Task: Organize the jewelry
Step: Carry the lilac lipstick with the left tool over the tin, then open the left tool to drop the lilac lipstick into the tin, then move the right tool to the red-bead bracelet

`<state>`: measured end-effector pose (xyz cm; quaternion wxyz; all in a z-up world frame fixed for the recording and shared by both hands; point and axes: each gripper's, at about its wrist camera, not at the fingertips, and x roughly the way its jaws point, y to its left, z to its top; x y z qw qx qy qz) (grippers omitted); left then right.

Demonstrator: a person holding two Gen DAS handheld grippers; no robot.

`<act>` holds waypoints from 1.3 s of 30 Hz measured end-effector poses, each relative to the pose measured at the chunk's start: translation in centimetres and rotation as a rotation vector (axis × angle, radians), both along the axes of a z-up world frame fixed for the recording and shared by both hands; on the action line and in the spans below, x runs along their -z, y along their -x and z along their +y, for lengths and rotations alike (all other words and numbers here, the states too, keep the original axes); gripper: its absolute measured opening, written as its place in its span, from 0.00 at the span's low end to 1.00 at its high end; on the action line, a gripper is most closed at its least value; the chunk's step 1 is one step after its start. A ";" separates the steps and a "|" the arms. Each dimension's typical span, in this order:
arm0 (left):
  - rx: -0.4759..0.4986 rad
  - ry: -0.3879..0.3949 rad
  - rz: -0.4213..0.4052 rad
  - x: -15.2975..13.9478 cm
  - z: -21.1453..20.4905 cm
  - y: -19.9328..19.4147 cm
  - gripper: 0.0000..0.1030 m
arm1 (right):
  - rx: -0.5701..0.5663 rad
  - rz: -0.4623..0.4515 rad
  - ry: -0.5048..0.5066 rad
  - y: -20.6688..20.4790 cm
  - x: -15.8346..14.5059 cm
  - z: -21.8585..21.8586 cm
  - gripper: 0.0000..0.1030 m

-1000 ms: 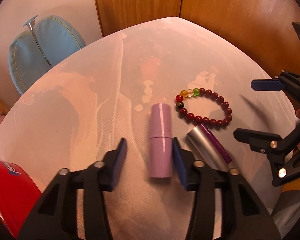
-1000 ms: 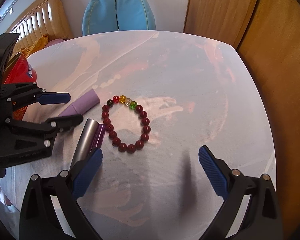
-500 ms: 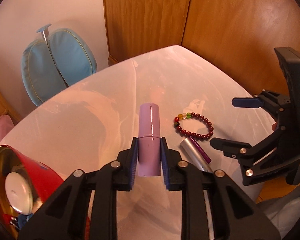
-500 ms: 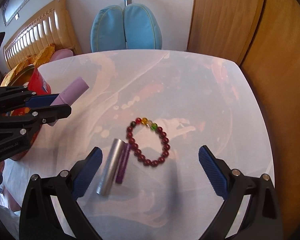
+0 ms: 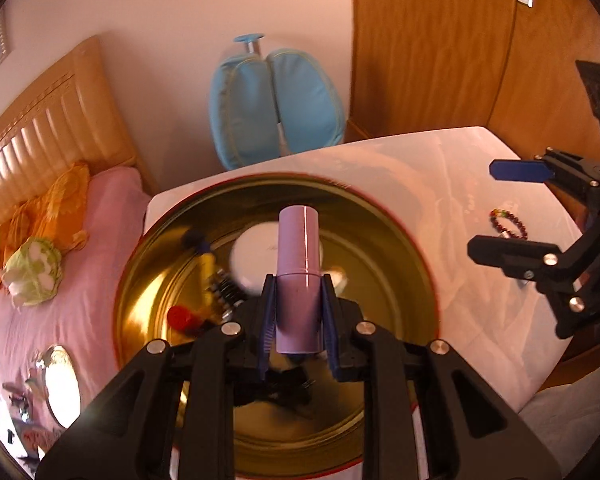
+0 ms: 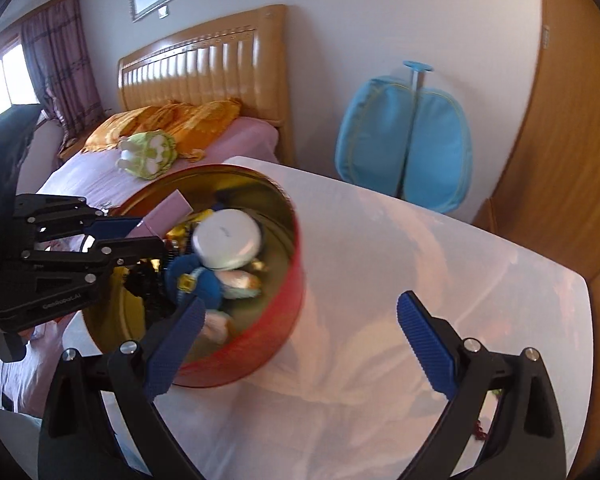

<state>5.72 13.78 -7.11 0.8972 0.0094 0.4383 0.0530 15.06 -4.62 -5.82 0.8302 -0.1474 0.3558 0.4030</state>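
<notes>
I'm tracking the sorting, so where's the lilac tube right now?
In the left wrist view the lilac tube sits clamped in the left gripper, held above the open gold-lined round tin.

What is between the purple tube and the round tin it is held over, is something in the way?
Nothing visible blocks it. The left tongs hold the purple tube right above the open tin, which has no lid on. A white round case and other small things lie inside, but bare gold bottom still shows.
</notes>
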 end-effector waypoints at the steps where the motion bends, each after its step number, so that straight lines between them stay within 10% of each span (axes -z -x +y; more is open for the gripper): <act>1: -0.017 0.000 0.013 0.5 1.0 0.5 0.21 | -0.030 0.003 0.004 0.6 0.0 1.3 0.95; 14: -0.041 0.012 0.110 4.9 5.6 1.7 0.22 | -0.124 0.040 0.126 3.5 3.2 8.2 0.95; 18: -0.048 0.021 0.084 4.8 5.8 1.9 0.50 | -0.114 0.037 0.136 3.8 3.3 8.5 0.95; 39: 0.076 0.077 -0.084 0.7 1.0 -0.4 0.91 | 0.083 0.047 0.076 2.1 2.2 0.8 0.95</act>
